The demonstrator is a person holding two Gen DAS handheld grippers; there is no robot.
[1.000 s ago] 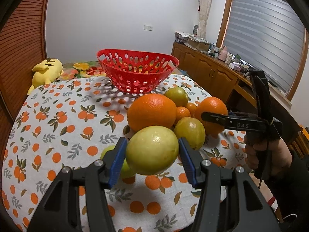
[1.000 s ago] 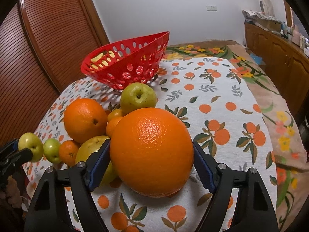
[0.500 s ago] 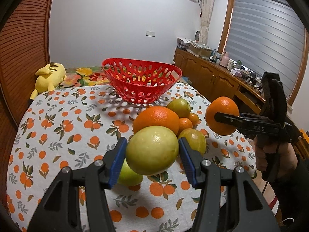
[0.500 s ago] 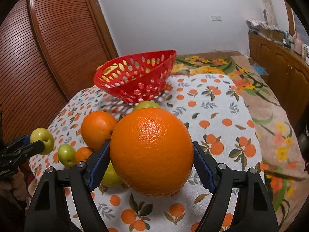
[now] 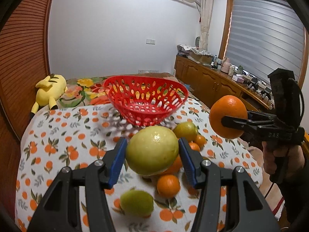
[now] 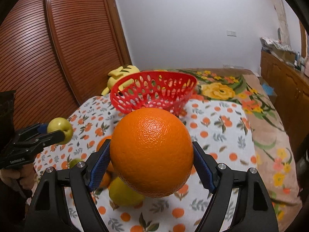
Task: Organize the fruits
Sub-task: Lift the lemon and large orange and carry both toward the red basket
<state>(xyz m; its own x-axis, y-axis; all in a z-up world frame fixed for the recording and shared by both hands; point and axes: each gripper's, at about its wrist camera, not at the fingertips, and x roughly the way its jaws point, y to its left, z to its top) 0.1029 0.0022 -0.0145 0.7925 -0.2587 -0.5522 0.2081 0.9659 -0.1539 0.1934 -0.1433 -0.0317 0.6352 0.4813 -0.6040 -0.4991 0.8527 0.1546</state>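
Left claw (image 5: 152,154) grips a green apple (image 5: 152,150), right claw (image 6: 151,164) grips a big orange (image 6: 151,152), both lifted off the tabletop (image 5: 58,145). Red basket (image 5: 145,100) at 12 o'clock. Carry step; next, move over basket, release.

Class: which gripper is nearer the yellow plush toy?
Left. The left gripper, holding a green apple, is on the side of the plush toy; the right gripper, holding an orange, is across the table.
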